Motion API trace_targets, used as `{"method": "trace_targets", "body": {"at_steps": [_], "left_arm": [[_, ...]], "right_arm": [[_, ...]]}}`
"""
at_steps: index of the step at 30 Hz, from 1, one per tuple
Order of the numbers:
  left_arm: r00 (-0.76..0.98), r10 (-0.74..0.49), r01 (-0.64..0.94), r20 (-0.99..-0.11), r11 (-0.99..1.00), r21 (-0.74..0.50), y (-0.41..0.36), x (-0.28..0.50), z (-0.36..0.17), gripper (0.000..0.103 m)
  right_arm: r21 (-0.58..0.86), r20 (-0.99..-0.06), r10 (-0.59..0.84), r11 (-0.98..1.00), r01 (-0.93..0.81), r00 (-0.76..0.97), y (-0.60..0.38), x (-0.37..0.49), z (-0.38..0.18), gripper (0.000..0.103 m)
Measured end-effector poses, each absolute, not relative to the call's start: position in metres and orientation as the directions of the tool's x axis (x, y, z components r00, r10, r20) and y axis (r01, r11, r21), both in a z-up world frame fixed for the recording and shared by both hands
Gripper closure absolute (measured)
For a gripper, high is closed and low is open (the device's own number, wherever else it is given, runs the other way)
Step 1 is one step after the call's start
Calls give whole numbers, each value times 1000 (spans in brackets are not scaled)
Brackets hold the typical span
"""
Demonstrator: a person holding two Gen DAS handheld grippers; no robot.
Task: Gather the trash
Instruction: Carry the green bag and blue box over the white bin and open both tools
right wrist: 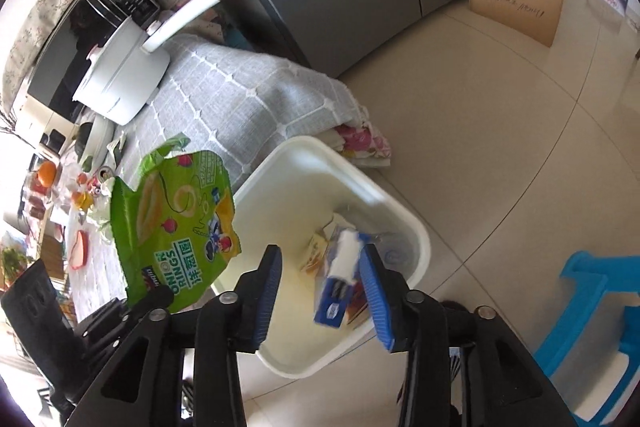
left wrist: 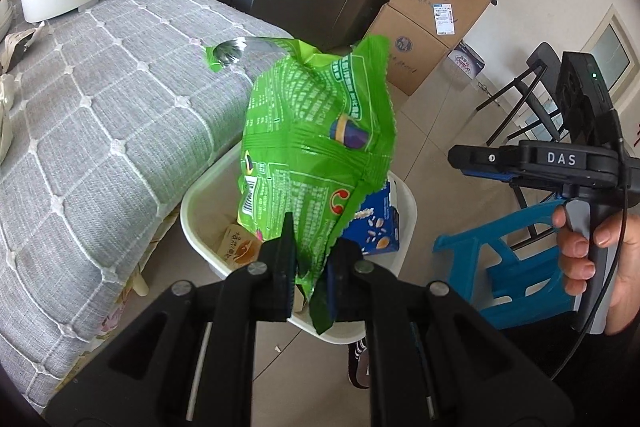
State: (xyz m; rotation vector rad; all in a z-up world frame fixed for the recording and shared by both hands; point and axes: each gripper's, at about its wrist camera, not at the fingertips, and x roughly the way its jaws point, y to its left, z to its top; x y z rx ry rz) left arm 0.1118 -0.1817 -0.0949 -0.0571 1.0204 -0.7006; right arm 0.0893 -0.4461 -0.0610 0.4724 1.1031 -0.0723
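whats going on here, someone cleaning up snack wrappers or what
A person holding two handheld grippers is collecting trash into a white bin on the floor beside the cloth-covered table. The left gripper is shut on a green onion-rings bag, held above the bin. The right gripper is open over the bin, with a blue and white carton below it that looks just let go. Other packaging already lies inside.
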Motion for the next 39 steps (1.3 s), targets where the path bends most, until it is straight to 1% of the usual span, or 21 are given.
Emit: {"method": "trace_targets", "body": {"at_steps": [5,7,8,9,10,12,14,16,18,20,27,35,36,37,39], "left_arm": [[323,-556,525,-766,778,-344,-192,116,-102,89],[323,-544,540,-774,778,-321,-196,117,-104,86],[329,-530,542,-781,784,-303,-197,118,-105,83],[345,-512,537,-786,795,-282,-198,117,-104,78],[350,-503,536,-790,800,-271,-198,116,-104,72],[370,-481,528,-794,813,-246,-195,115,-101,46],[398,-459,519,-794,827,-217,-190,115,-99,36],[410,-445,513,-796,834,-202,-184,115,-96,32],[426,-433,503,-795,843,-190,-178,115,-94,25],[436,-424,493,-794,851,-183,-171,115,-92,22],[469,-376,449,-799,881,-151,-146,114,-88,13],[518,-322,390,-793,914,-116,-104,109,-76,8],[523,-315,381,-792,918,-113,-98,108,-75,8],[529,-307,371,-791,922,-110,-91,107,-74,7],[539,-290,350,-791,931,-103,-79,106,-72,6]], "right_arm": [[319,-870,155,901,293,468,-454,82,-57,58],[314,-870,148,902,297,471,-456,81,-56,57],[312,-869,145,902,299,472,-458,80,-55,57],[309,-870,140,902,301,473,-459,79,-54,53],[305,-870,134,903,304,474,-460,79,-54,48],[301,-867,124,902,309,482,-462,77,-51,44],[301,-863,124,904,303,489,-463,77,-48,42],[298,-861,122,907,296,494,-461,77,-46,41],[292,-860,118,912,289,497,-458,78,-44,40],[290,-859,119,915,280,498,-455,79,-43,39],[283,-855,123,925,255,503,-439,85,-37,36],[266,-846,133,945,191,517,-402,101,-26,35],[266,-845,138,947,182,517,-396,103,-26,33],[265,-844,142,949,173,518,-390,105,-25,30],[263,-841,147,952,157,521,-378,110,-23,28]]}}
